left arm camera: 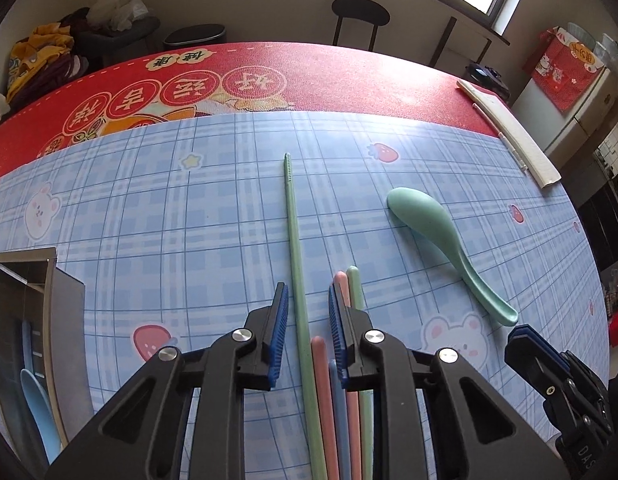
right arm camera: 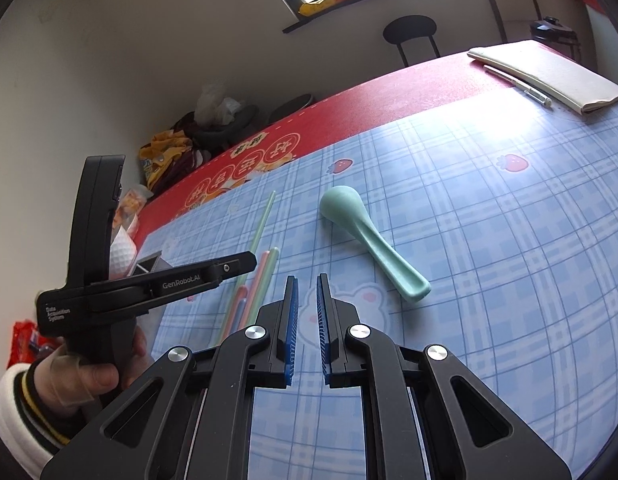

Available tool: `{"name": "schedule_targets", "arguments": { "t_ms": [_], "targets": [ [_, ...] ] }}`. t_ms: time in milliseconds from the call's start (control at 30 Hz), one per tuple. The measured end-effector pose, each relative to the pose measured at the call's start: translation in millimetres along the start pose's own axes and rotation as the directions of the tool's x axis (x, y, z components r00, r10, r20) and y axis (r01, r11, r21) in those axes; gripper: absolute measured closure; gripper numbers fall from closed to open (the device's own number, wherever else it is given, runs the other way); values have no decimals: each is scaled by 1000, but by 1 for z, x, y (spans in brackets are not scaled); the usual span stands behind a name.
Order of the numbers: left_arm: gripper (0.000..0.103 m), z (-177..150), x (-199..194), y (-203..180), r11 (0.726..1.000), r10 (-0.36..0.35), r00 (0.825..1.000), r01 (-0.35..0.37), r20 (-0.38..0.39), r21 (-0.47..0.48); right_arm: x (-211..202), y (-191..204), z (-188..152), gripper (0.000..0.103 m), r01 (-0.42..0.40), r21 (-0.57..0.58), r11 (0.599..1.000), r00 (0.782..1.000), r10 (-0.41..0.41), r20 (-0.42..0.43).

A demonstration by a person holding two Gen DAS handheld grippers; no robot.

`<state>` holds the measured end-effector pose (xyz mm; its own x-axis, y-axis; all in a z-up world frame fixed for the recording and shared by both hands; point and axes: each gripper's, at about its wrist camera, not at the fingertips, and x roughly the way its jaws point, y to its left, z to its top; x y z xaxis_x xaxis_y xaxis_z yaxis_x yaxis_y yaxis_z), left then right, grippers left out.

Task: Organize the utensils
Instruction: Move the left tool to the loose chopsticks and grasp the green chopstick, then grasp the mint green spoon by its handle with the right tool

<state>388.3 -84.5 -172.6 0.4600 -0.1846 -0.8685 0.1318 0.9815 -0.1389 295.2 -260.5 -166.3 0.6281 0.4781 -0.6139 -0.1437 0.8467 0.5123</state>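
My left gripper points down at the blue plaid mat, jaws a little apart. A long green chopstick runs up between the pads without touching either; a pink chopstick lies beside it. More pink, blue and green chopsticks lie under its right finger. A green spoon lies bowl-down to the right. The right gripper hovers shut and holds nothing, just short of the spoon. A hand holds the left gripper over the chopsticks.
A metal utensil holder stands at the near left with a blue spoon inside. A cream notebook and a pen lie at the far right on the red tablecloth. A black chair stands beyond the table.
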Motion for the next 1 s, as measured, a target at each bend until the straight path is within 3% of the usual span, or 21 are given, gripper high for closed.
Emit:
{"name": "schedule_targets", "arguments": {
  "t_ms": [100,233,333,633,833,1000],
  "targets": [
    [84,-4,0,-3,999,26,1000,-27,14,33,0,0,0,92,1,2,1000,1000,-1,0],
    [97,-13,-4,-6,993,91,995,-93,32,78,1,-1,1,92,2,5,1000,1000,-2,-6],
    [97,-22,-9,-3,993,79,996,-82,37,83,2,-1,0,92,1,6,1000,1000,-1,-8],
    [97,-53,-43,20,999,-15,998,18,58,-45,6,-1,-1,92,21,-4,1000,1000,-21,-17],
    [97,-91,-76,15,999,-35,990,40,135,-33,9,2,-3,92,44,-31,999,999,-44,-21],
    [97,-121,-96,15,995,-47,973,65,225,-72,3,8,-1,92,80,-99,992,997,-80,7]
  ]
}}
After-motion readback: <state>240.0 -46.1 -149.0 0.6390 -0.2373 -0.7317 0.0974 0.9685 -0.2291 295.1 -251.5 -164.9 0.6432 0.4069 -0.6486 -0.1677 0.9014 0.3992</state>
